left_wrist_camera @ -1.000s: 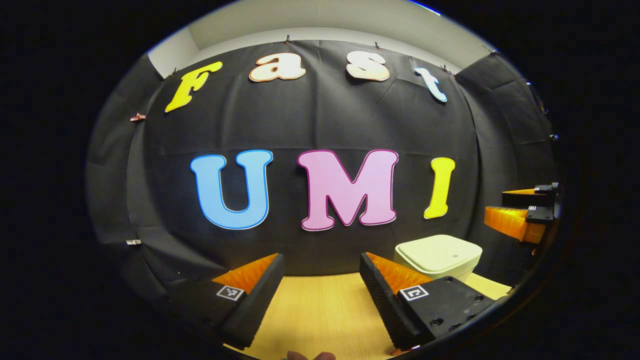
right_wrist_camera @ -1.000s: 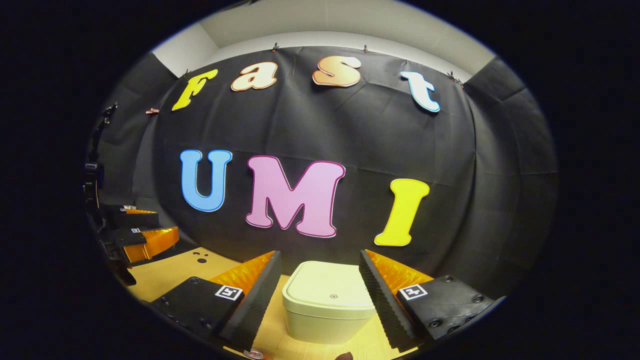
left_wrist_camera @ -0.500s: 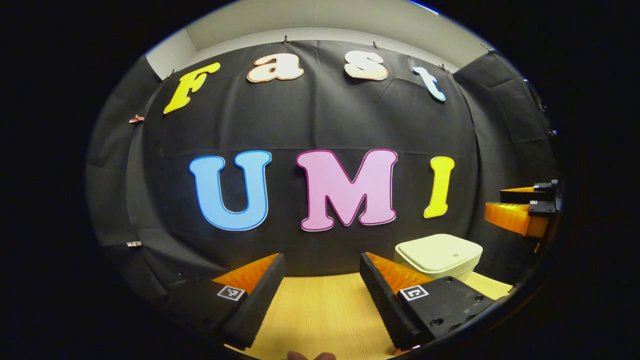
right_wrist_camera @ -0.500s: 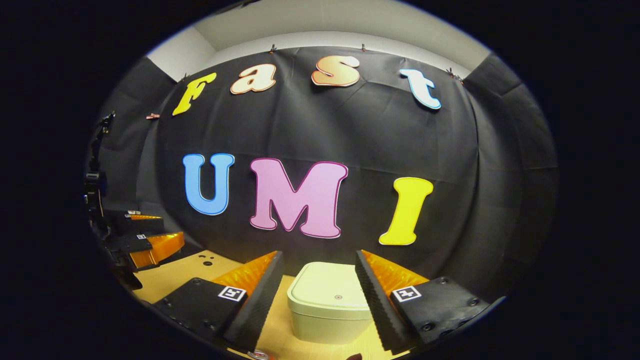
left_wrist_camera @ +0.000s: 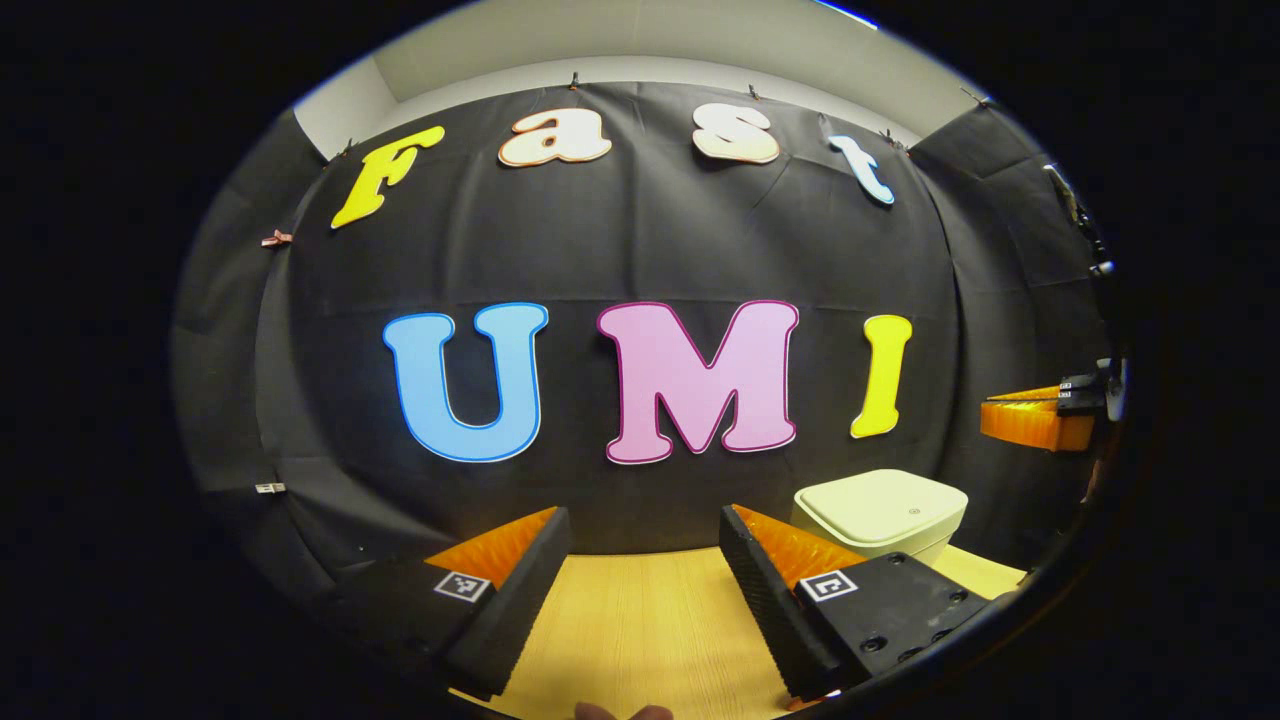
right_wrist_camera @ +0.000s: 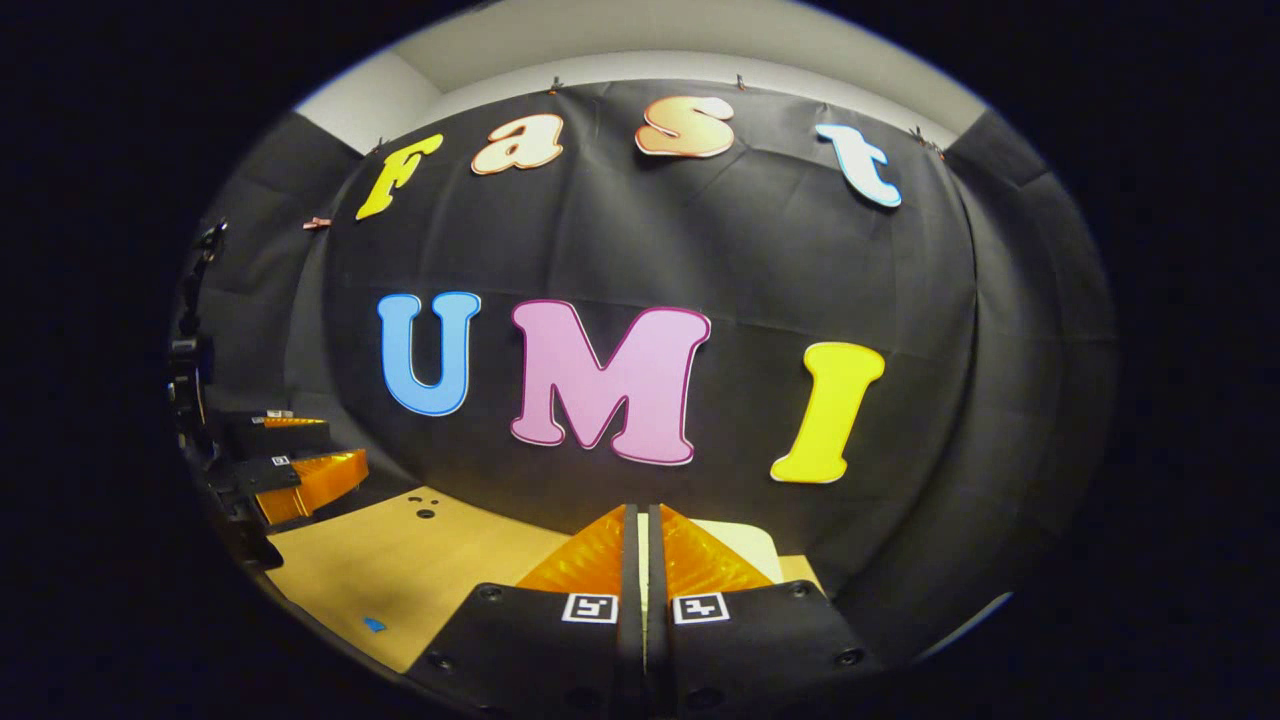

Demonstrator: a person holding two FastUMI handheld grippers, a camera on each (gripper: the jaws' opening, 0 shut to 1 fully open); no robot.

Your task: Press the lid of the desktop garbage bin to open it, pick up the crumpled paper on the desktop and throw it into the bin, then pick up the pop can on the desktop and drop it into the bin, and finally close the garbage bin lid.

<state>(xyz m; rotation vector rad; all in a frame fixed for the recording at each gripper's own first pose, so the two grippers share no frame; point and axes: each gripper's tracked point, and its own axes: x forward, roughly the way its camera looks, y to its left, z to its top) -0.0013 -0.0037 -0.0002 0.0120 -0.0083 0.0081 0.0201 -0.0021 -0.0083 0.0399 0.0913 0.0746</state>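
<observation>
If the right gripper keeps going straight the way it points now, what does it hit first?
Most likely the bin: its closed lid lies just beyond the right gripper, whose fingers are shut together. Depth is unclear; too high, and it meets the black cloth wall.

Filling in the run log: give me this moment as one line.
phase: pre-press | bin lid: shut | right claw: shut, empty, above bin | left claw: open, empty, over table

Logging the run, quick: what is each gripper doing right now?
Left gripper: open, holding nothing.
Right gripper: shut, nothing between its fingers, the bin just beyond.
</observation>
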